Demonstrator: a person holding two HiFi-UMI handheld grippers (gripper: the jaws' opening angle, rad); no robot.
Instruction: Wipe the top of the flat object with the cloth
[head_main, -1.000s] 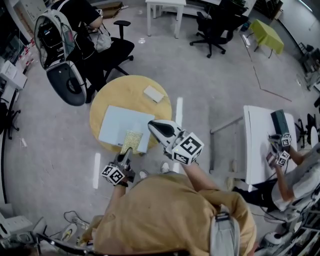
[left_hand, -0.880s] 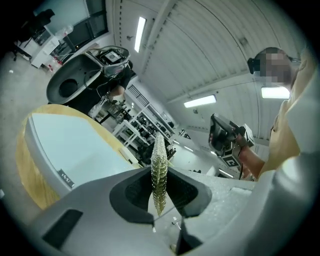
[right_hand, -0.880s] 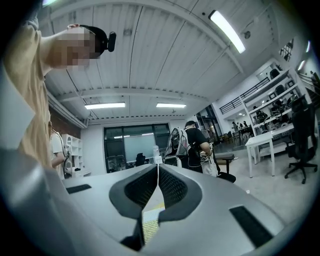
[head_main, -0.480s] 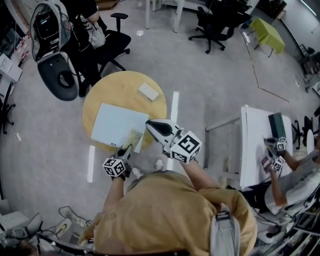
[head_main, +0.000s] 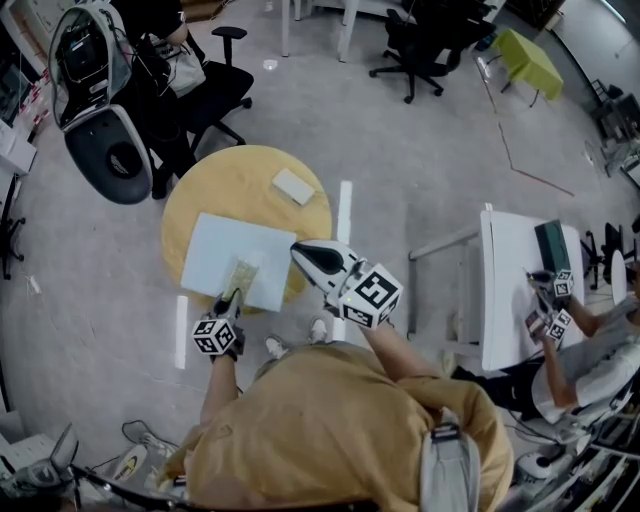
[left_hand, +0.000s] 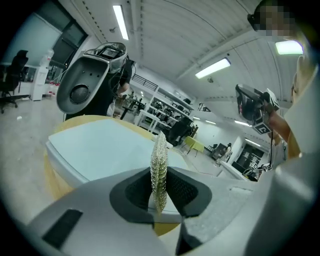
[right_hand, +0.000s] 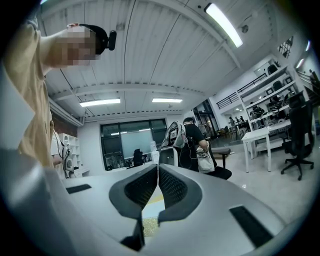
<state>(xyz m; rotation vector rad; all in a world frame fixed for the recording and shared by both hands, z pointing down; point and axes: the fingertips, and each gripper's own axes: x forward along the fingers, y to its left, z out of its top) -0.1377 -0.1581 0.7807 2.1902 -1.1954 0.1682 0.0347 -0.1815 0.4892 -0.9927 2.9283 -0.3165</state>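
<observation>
On the round bench (head_main: 240, 180) left of centre lies the pale flat object (head_main: 215, 250), where the left hand-held gripper (head_main: 233, 298), clamped on the cloth (head_main: 240, 275) at its lower edge, should press flat and sweep evenly (the right hand-held gripper (head_main: 303, 252) hangs closed, empty).

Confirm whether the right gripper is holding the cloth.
No, the right gripper is shut with nothing between its jaws; the cloth is pinched in the left gripper.

Left hand-held gripper (head_main: 232, 300) dragged cloth (head_main: 240, 274) leftward along near edge of flat board (head_main: 215, 250), toward middle.
</observation>
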